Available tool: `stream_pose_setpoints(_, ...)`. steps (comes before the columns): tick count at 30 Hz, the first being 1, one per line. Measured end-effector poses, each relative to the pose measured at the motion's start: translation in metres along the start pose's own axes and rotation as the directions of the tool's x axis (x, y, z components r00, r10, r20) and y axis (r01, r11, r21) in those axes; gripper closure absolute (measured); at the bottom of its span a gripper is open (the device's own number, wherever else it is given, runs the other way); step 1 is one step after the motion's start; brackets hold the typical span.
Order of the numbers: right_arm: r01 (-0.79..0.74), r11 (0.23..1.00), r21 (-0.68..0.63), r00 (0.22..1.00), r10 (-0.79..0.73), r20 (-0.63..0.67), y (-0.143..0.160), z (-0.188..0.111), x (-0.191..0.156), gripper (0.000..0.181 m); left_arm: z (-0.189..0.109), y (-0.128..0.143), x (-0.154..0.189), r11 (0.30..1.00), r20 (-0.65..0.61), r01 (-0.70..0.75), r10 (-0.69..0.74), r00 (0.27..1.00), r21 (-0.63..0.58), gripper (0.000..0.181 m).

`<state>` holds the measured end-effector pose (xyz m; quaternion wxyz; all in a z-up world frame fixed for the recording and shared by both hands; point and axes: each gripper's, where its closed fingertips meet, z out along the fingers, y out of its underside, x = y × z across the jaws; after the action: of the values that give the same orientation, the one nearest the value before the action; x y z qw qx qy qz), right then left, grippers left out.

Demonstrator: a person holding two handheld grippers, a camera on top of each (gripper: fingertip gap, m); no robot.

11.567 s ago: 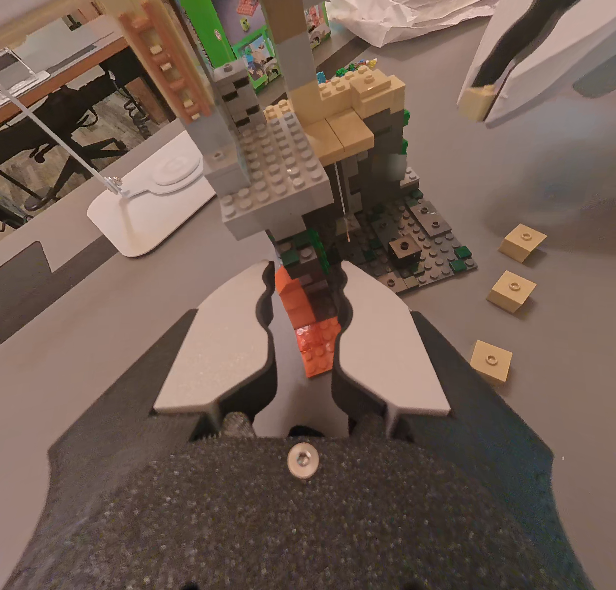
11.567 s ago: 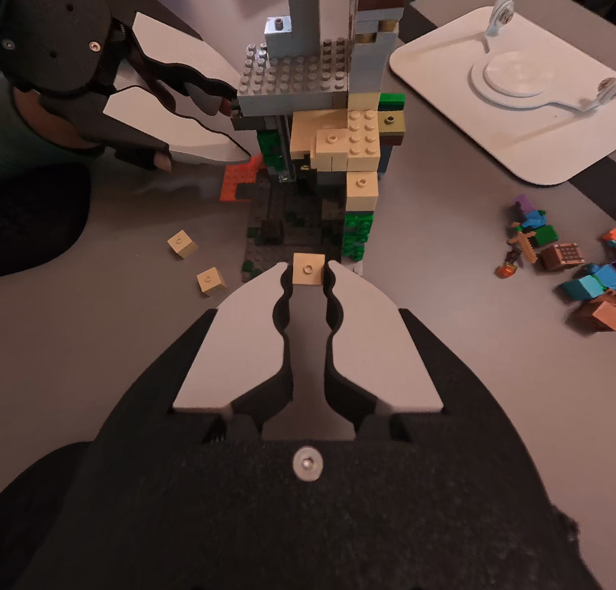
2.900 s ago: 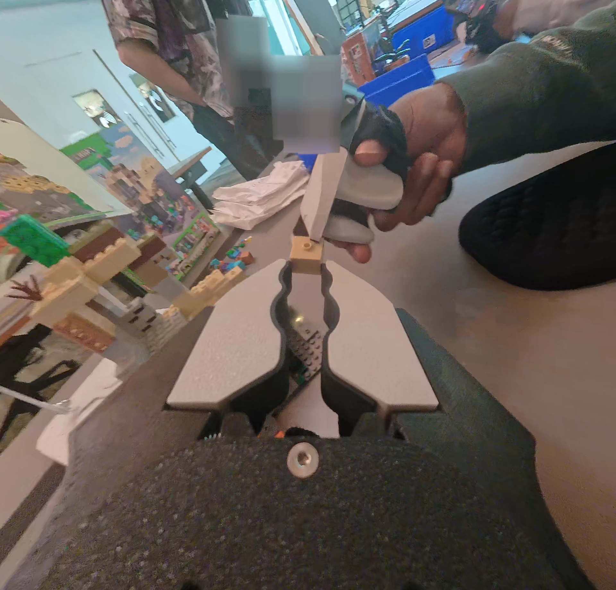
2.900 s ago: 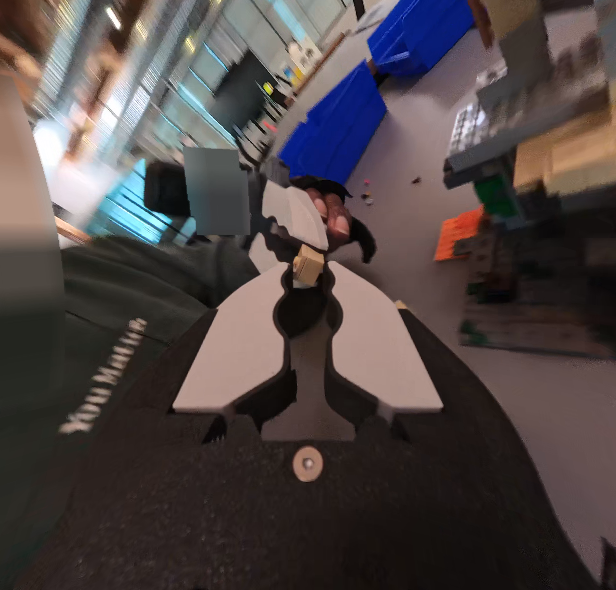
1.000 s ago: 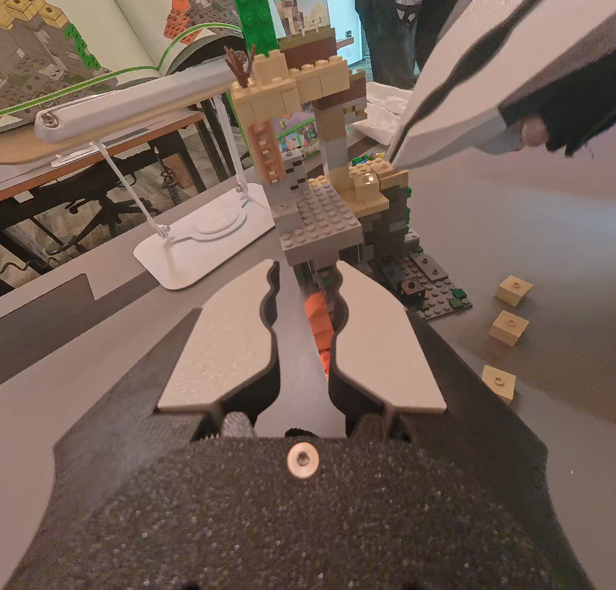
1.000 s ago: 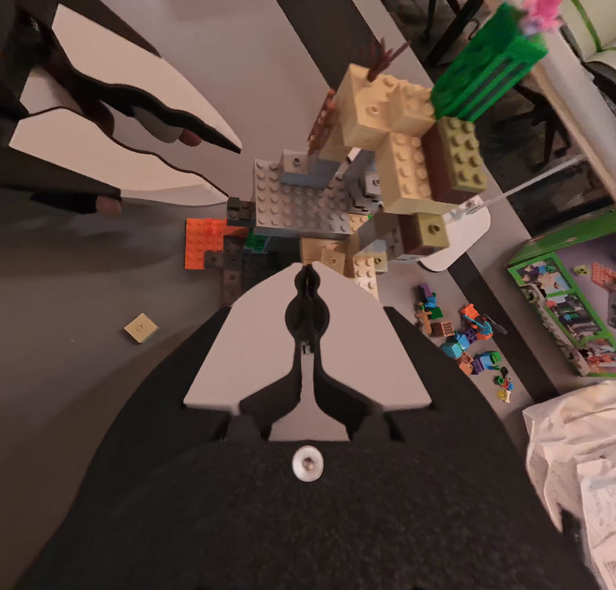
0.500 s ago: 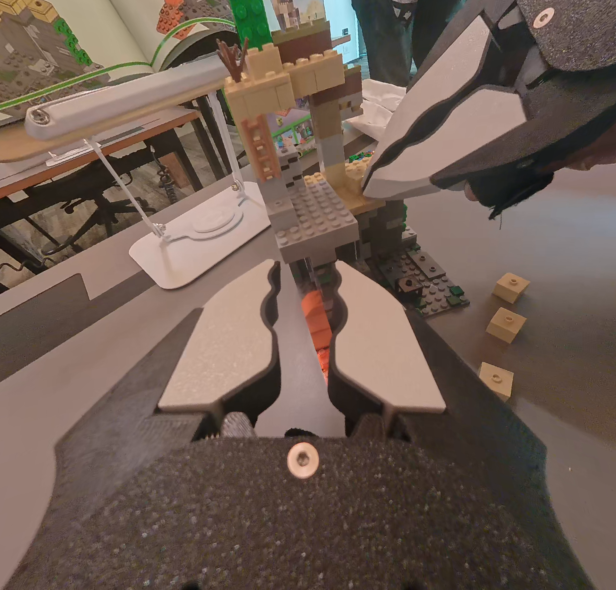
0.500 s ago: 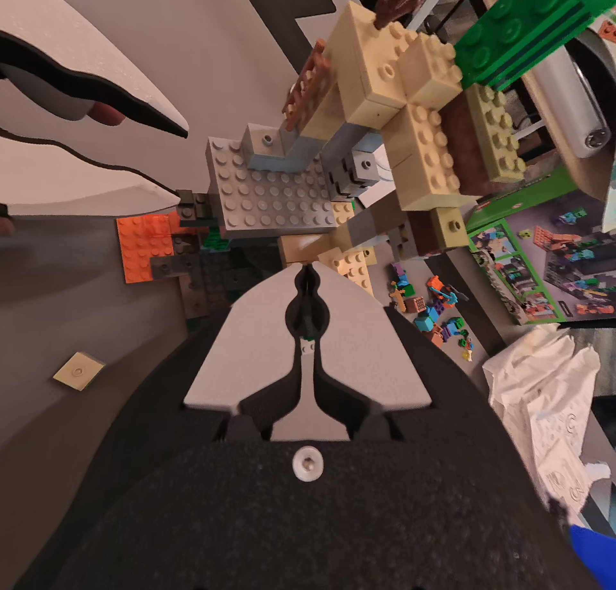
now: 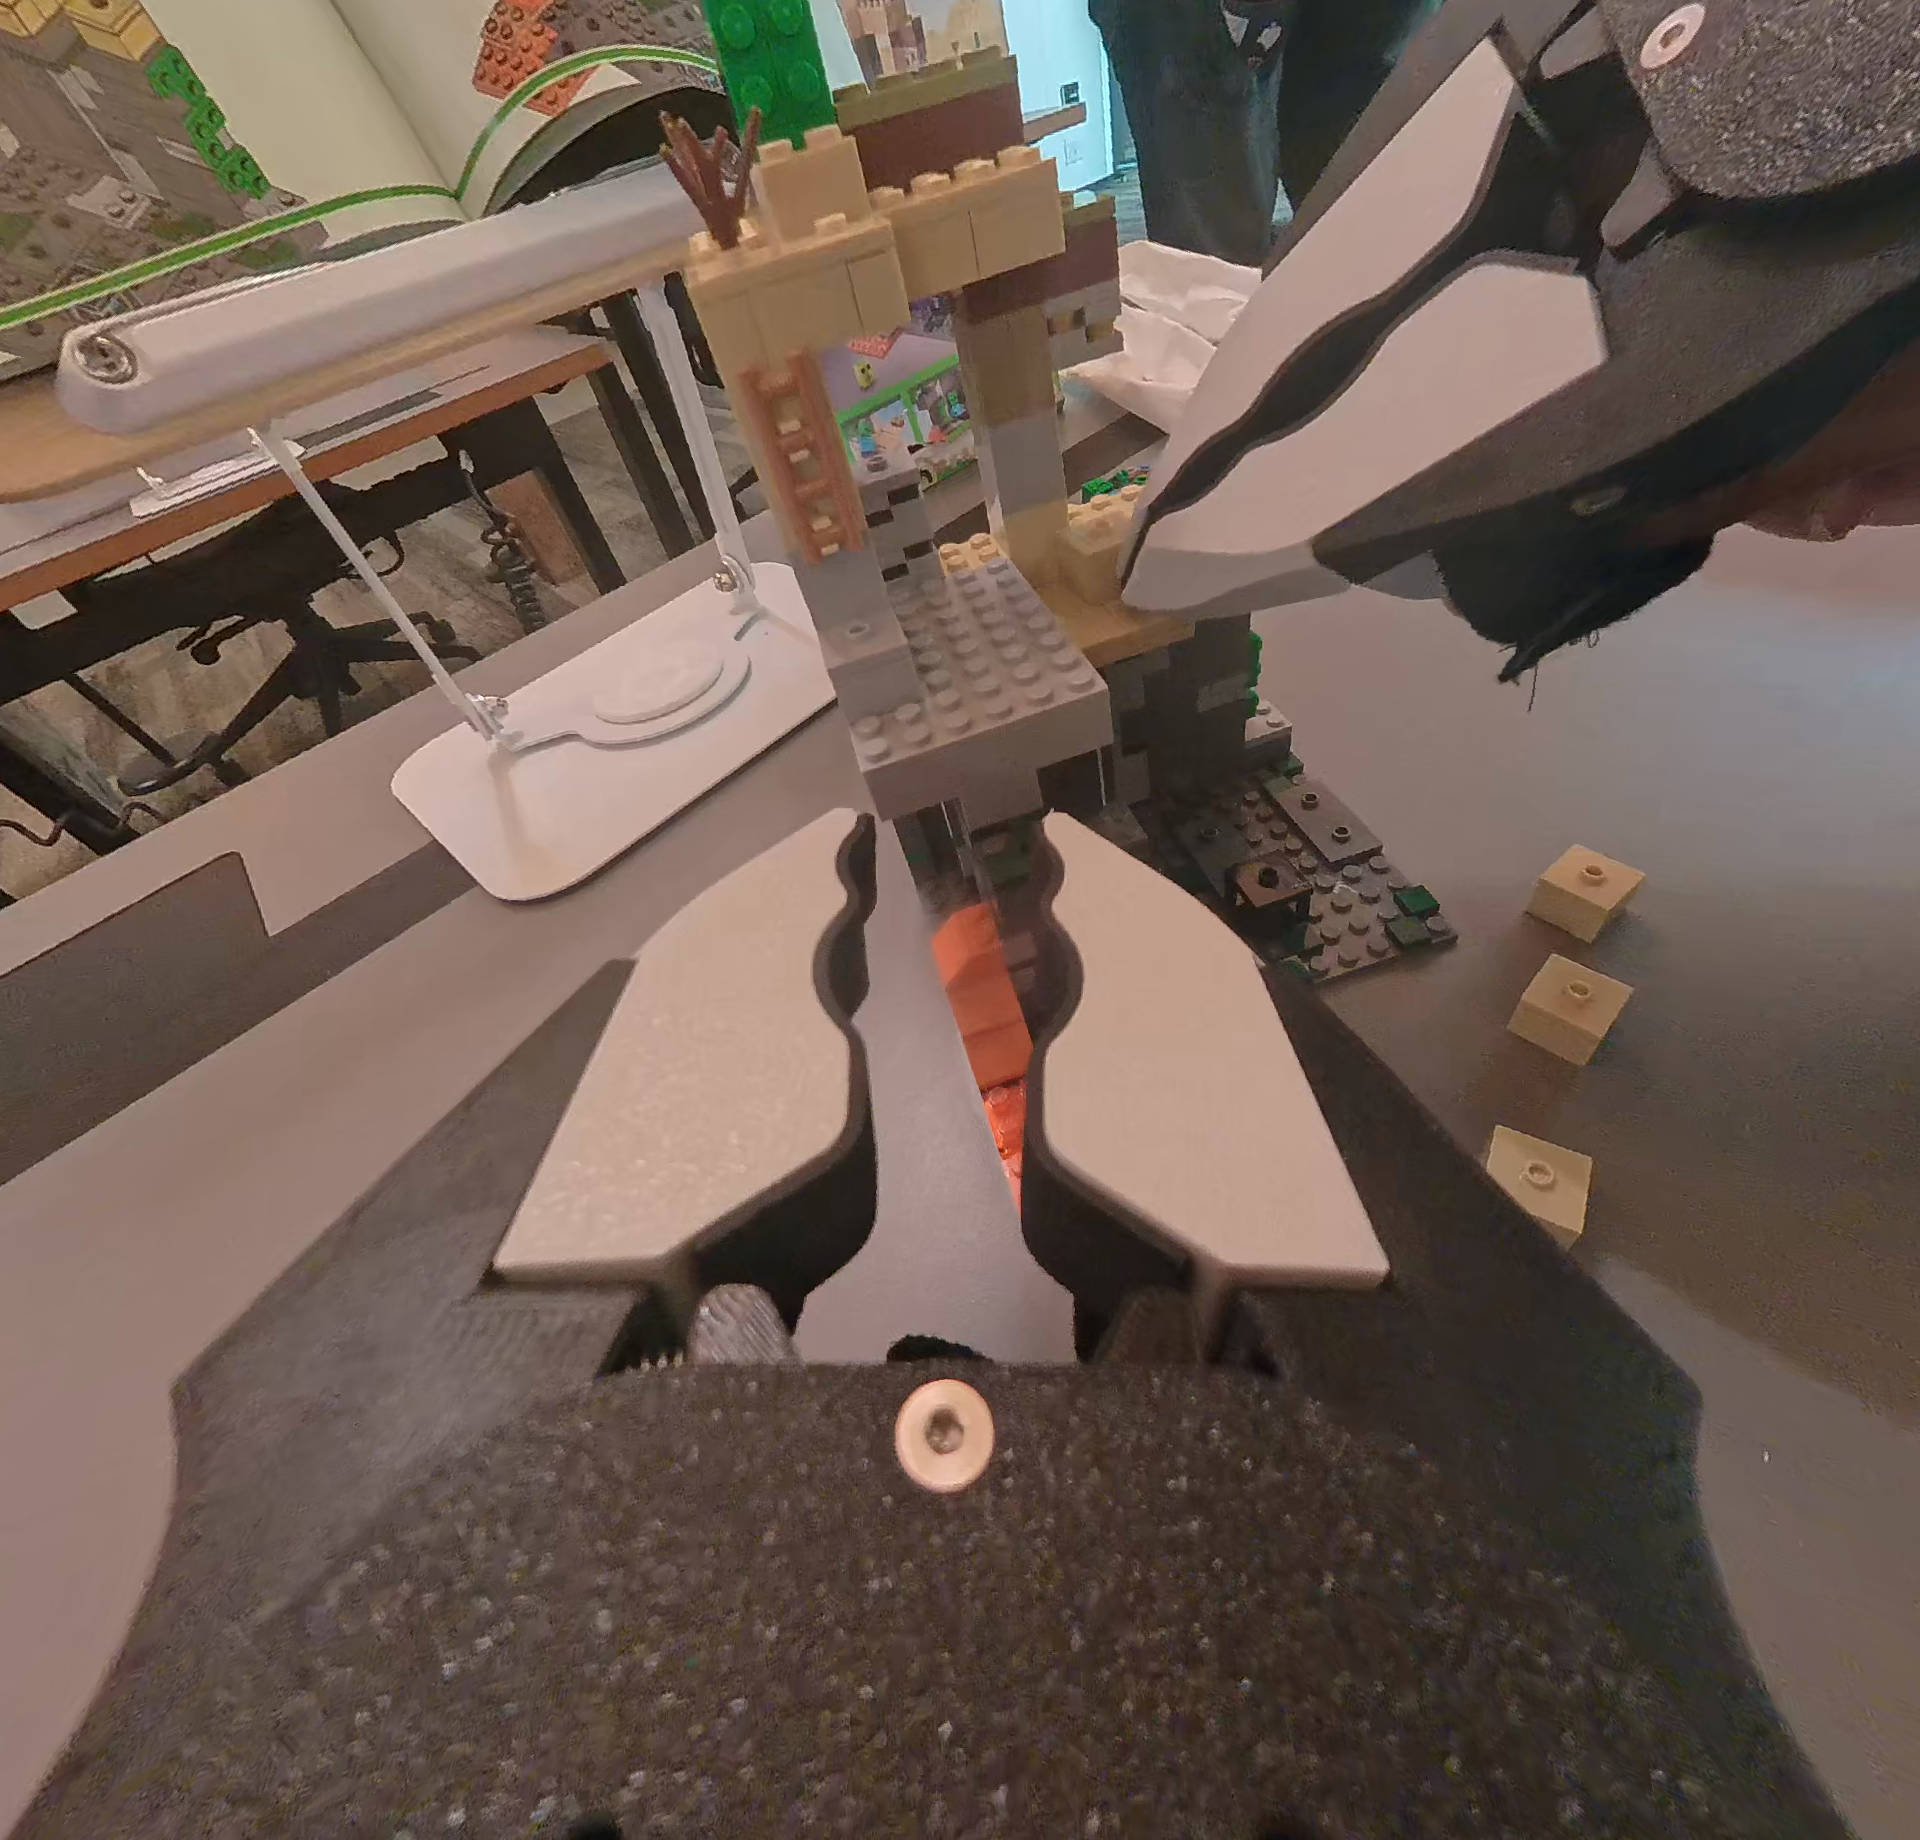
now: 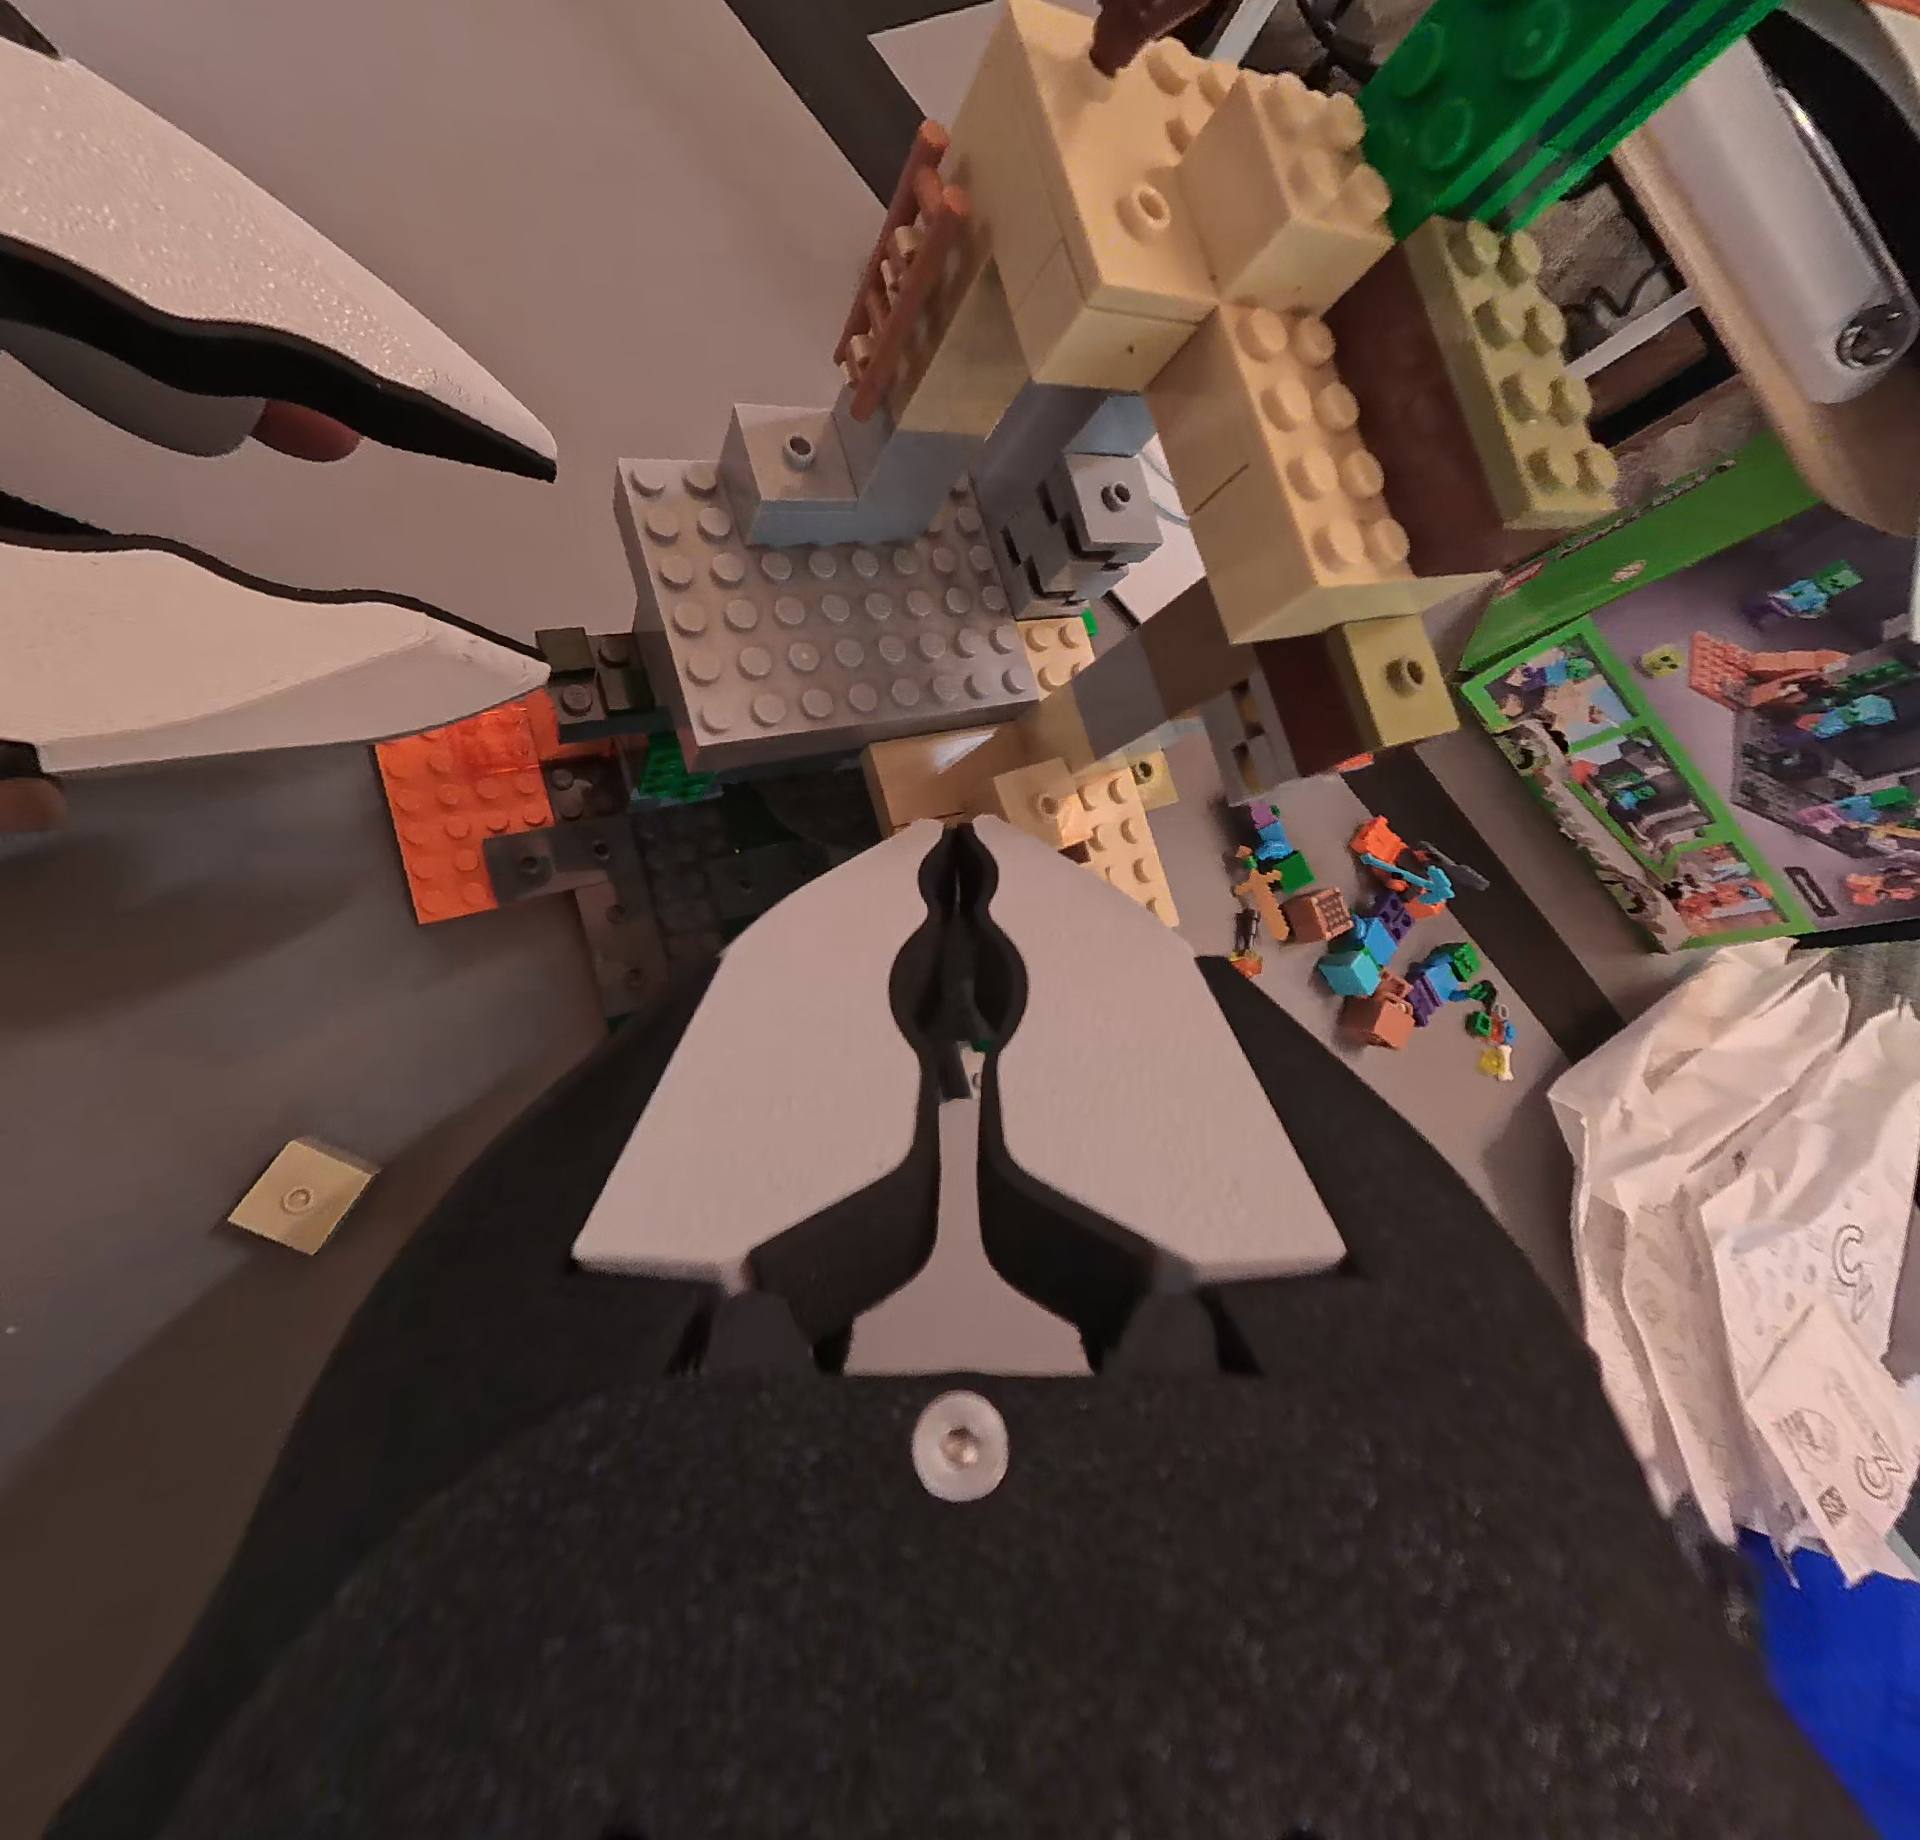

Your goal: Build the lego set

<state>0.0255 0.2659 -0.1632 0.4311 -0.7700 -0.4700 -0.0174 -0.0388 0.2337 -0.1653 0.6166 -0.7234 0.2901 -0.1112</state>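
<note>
The lego model (image 9: 977,668) is a tower on a dark baseplate, with a grey studded platform, tan upper bricks and an orange corner plate (image 9: 977,969). My left gripper (image 9: 956,845) is open and empty, low at the orange corner, with its fingers on either side of the base. My right gripper (image 10: 961,829) is shut on nothing. Its tip presses on the tan ledge beside a small tan brick (image 9: 1091,543). In the right wrist view the left gripper (image 10: 540,564) is open beside the grey platform (image 10: 831,627). Three loose tan bricks (image 9: 1569,1006) lie on the table.
A white stand base (image 9: 623,741) sits left of the model, under an open instruction booklet (image 9: 260,76). Small loose pieces (image 10: 1371,938), the green set box (image 10: 1714,751) and crumpled paper (image 10: 1745,1219) lie right of the model. A person (image 9: 1195,76) stands behind the table. Spacing between my two grippers at the tips: around 8 cm. From either gripper's tips it is about 4 cm to the grey platform (image 10: 831,627). Look for it in the left wrist view (image 9: 985,643) too.
My right gripper, shut, has come down closer onto the model's tan ledge. The left gripper has hardly moved and stays open at the base.
</note>
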Motion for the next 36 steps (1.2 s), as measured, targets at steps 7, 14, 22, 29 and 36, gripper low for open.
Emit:
stream_pose_setpoints(7, -0.028, 0.998, 0.049, 0.999, 0.026, 0.038, -0.008, -0.007, -0.003, 0.181, 0.000, -0.001, 0.001, 1.000, -0.001, -0.003, 0.003, 1.000, 0.003, 0.154)
stream_pose_setpoints(14, -0.018, 0.999, 0.045, 0.999, 0.017, 0.028, -0.015, 0.001, -0.004, 0.181, -0.001, -0.001, 0.002, 1.000, -0.003, -0.007, 0.007, 1.000, 0.004, 0.155)
stream_pose_setpoints(22, 0.006, 1.000, -0.001, 1.000, -0.006, -0.008, -0.009, 0.008, -0.002, 0.181, 0.000, 0.000, 0.002, 1.000, -0.005, -0.005, 0.005, 1.000, 0.001, 0.155)
stream_pose_setpoints(29, 0.008, 1.000, -0.006, 1.000, -0.008, -0.009, -0.008, 0.007, -0.002, 0.181, 0.000, 0.000, 0.003, 1.000, -0.008, -0.006, 0.006, 1.000, -0.001, 0.155)
stream_pose_setpoints(36, -0.029, 0.997, 0.067, 0.997, 0.025, 0.069, -0.017, -0.005, -0.009, 0.176, 0.000, 0.000, 0.002, 1.000, -0.004, -0.006, 0.006, 1.000, 0.001, 0.155)
